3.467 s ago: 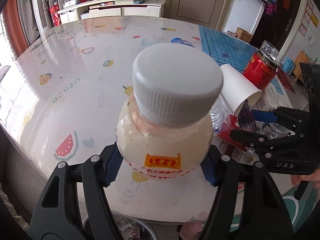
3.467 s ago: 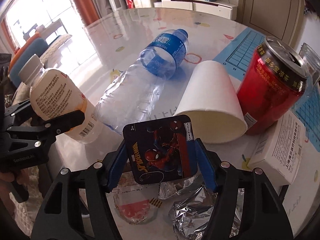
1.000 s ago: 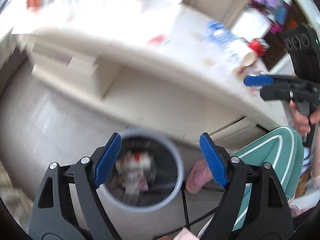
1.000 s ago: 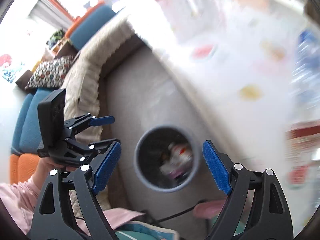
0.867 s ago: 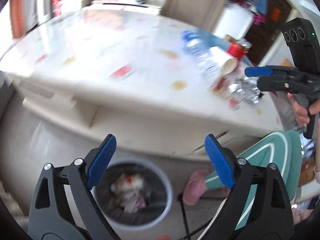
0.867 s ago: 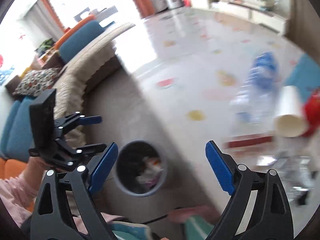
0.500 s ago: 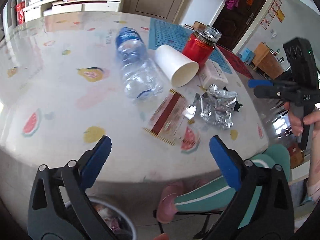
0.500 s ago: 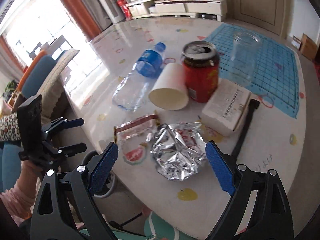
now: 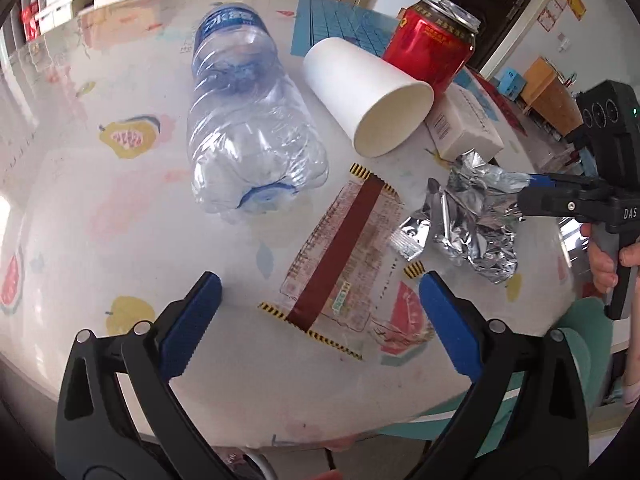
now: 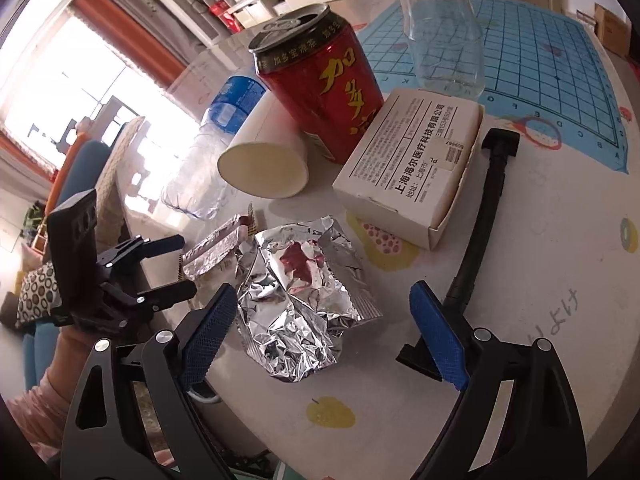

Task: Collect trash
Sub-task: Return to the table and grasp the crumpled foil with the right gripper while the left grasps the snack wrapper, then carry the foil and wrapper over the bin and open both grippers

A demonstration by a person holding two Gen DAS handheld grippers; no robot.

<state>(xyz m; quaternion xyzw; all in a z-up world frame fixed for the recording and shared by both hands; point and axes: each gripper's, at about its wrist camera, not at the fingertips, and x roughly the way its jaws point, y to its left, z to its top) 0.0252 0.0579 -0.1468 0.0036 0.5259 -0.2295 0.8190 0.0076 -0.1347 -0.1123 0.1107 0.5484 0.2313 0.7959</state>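
Litter lies on the fruit-print table (image 9: 100,220). My left gripper (image 9: 316,300) hangs wide open over a flat clear wrapper with a red stripe (image 9: 340,264), with nothing pressed between its pads. My right gripper (image 10: 322,304) straddles a crumpled foil packet (image 10: 304,296). Its jaws are closing, and the pads stand clear of the foil. Beyond lie a crushed clear water bottle (image 9: 248,120), a tipped white paper cup (image 9: 372,96), an upright red can (image 10: 320,80) and a white cardboard box (image 10: 416,176). Each gripper shows in the other's view: the right gripper (image 9: 528,196), the left gripper (image 10: 182,266).
An empty glass jar (image 10: 440,24) stands on a blue grid mat (image 10: 552,60) at the back. A long black tool (image 10: 484,216) lies right of the foil. The table's rounded edge runs just below both grippers. A person's green trouser leg (image 9: 576,344) is at the right.
Both grippers swung up from the bin under the table edge to the table top and have closed in on the litter. The bottle and card held earlier are gone from the jaws.
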